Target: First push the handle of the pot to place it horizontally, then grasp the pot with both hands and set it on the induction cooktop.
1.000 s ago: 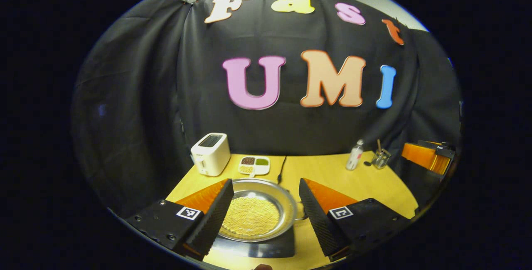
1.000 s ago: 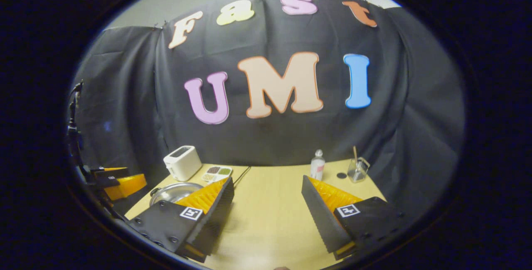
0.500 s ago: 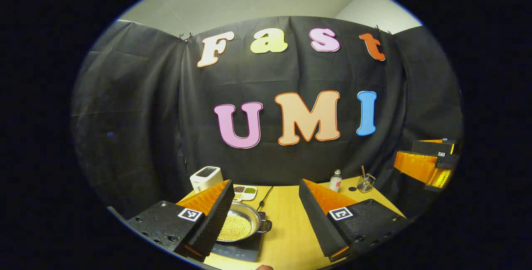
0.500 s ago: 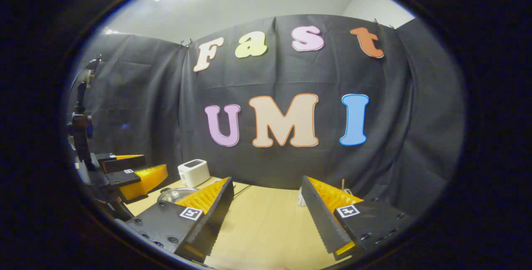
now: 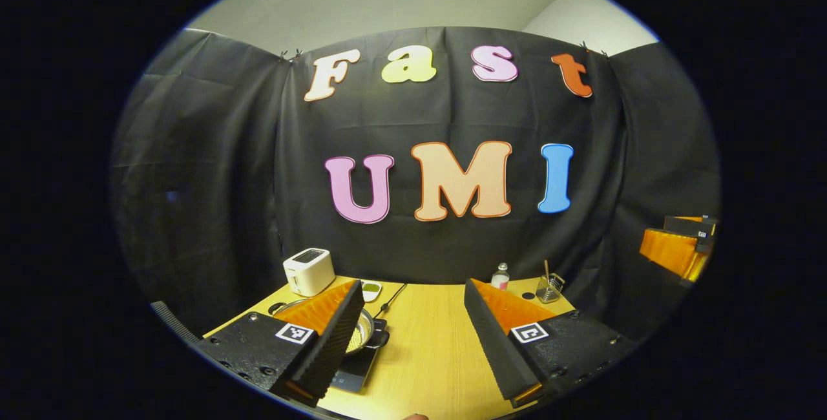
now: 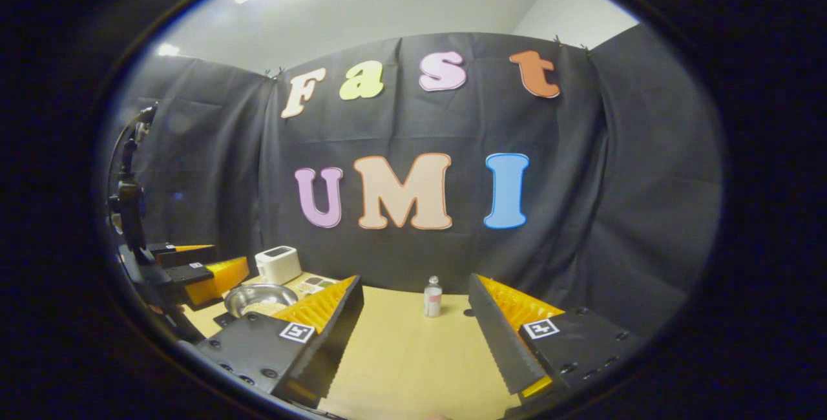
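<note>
The left tool [image 5: 407, 336] is hanging above the tabletop [image 5: 426, 355] with its 2 fingers wide apart, gripping nothing. The pot [image 5: 363, 335] is sitting on the cooktop [image 5: 352, 375], partly hidden behind the tool's left finger. The right tool [image 6: 417, 336] is also standing open and empty over bare wood. From its view the pot [image 6: 258, 296] is lying far left, near the toaster [image 6: 278, 263]. A small bottle [image 6: 432, 297] is standing upright between the 2 fingers, farther back.
</note>
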A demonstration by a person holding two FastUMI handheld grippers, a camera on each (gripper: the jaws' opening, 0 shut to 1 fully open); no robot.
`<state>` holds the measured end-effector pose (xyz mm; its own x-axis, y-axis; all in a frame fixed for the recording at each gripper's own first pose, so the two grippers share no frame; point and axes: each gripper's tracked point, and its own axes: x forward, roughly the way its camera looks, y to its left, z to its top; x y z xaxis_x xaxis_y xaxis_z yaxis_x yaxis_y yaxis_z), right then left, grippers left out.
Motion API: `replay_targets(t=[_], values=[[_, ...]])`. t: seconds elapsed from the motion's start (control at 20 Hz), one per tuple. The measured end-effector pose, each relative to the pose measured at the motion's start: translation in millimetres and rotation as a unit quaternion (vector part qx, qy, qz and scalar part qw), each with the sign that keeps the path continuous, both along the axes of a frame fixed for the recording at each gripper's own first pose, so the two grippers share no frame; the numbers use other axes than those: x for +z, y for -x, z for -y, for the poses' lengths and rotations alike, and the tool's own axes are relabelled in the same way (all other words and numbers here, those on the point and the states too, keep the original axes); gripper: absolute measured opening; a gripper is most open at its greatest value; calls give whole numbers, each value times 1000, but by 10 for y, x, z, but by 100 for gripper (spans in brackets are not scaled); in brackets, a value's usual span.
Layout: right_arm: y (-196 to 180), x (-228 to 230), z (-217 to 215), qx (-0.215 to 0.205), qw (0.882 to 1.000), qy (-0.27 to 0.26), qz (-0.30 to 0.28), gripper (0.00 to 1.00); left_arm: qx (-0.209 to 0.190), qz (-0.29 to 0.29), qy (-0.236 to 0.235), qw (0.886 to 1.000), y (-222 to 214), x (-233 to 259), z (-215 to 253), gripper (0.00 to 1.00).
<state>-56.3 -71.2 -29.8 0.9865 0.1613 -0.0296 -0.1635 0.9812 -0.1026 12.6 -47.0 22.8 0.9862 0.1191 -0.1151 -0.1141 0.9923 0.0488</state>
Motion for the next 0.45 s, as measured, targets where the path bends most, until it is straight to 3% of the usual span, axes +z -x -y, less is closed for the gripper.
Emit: replay_targets(t=[0.25, 0.3, 0.45], values=[[-44, 77, 281, -25, 1000, -5, 7, 94, -24, 3, -7, 1000, -148, 45, 292, 95], [-85, 104, 296, -30, 1000, -7, 7, 100, -32, 1, -8, 999, -182, 25, 363, 95], [-91, 135, 396, -37, 999, -14, 10, 94, -51, 0, -13, 999, -278, 10, 561, 95]])
